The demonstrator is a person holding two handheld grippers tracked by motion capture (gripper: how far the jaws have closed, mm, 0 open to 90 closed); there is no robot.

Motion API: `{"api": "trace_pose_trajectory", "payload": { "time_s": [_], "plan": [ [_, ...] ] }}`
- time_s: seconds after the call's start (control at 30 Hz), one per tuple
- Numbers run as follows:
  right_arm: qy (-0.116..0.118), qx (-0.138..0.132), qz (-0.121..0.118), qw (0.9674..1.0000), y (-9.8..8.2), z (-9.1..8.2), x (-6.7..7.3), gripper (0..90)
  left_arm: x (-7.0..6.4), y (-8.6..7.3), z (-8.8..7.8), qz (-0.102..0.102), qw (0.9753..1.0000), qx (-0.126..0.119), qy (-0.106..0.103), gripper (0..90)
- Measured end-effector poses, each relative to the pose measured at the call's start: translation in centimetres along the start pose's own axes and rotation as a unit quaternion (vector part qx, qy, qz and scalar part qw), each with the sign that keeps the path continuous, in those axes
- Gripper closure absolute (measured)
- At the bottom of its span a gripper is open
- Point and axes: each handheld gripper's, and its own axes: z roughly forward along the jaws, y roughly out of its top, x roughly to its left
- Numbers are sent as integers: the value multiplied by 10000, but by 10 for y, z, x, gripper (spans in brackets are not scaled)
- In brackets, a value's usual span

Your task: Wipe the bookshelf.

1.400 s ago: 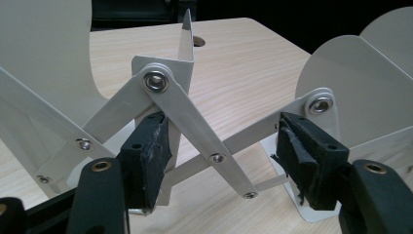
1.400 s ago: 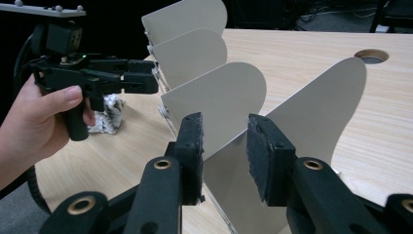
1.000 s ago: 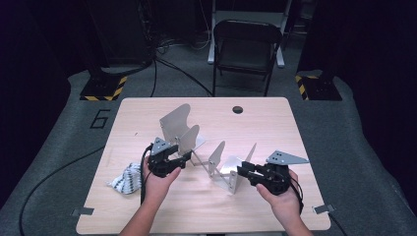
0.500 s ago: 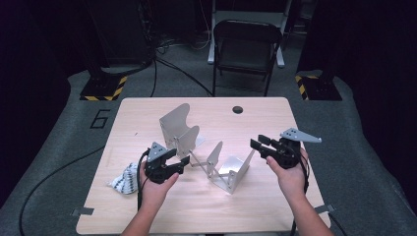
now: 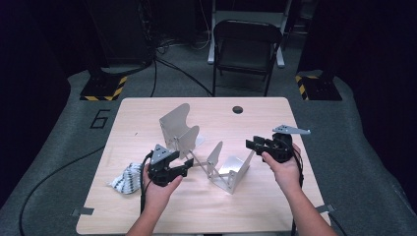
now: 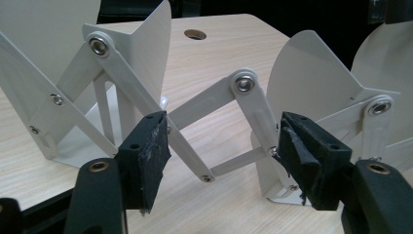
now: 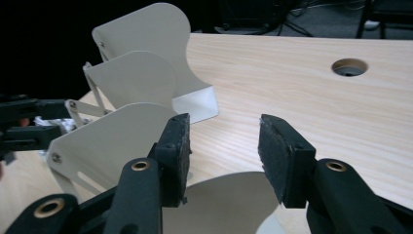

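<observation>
now, folding metal rack (image 5: 206,152) between both claws, left claw (image 5: 188,167) released around its linkage, right claw (image 5: 252,144) just opened, empty

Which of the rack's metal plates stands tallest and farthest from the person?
The rounded plate at the rack's far-left end, toward the table's back edge; the other plates sit lower and closer to the grippers.

Expandable metal rack (image 5: 206,152): pale grey sheet-metal divider plates with rounded tops, joined by flat scissor links (image 6: 214,105) riveted at the pivots. Stands upright near the middle of the surface (image 5: 147,113), stretched out diagonally. Far end plate (image 5: 176,123) is the tallest, on an L-shaped foot. Near end section (image 5: 231,169) is bent into a low U, resting flat. Links are partly opened in a zigzag; rivets look bright.
</observation>
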Motion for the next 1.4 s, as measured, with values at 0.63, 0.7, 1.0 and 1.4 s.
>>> {"api": "trace_pose_trajectory", "payload": {
  "time_s": [0.63, 0.7, 1.0, 1.4],
  "plan": [
    [173, 26, 37, 9998, -15, -11, 11, 589, -21, 2, 20, -176, 9996, 202, -69, 444],
    [179, -1, 12, 9998, -17, -13, 12, 588, -22, 2, 23, -291, 9994, 158, -94, 492],
    [180, -69, 7, 9998, -20, -15, 13, 586, -21, 5, 33, -394, 9989, 206, -120, 639],
    [213, -153, 14, 9997, -22, -21, 12, 587, -23, 8, 36, -376, 9989, 290, -51, 674]
  ]
}}
